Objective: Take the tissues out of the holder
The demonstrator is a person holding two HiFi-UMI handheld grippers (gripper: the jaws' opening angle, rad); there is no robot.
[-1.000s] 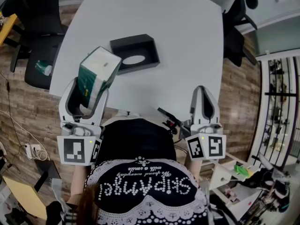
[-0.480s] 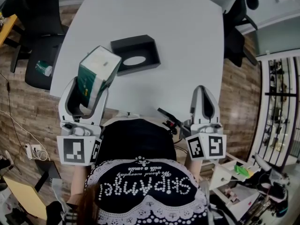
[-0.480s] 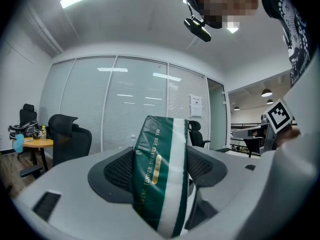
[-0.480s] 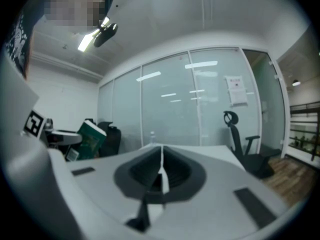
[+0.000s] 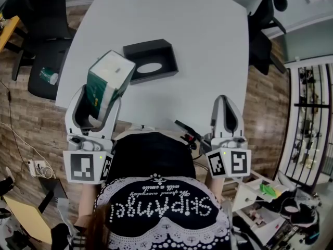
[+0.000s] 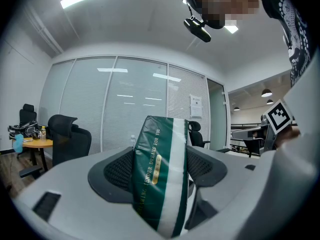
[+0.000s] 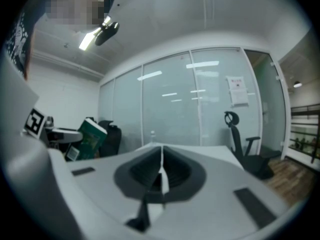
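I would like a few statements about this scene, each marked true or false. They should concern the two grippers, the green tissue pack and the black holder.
1. The left gripper is closed on the green tissue pack. True.
2. The tissue pack sits inside the black holder. False: the pack is out of the holder, held up in the left gripper near the table's near edge.
3. The right gripper has its jaws together and holds nothing. True.
4. The black holder stands on the floor beside a chair. False: it rests on the white table.
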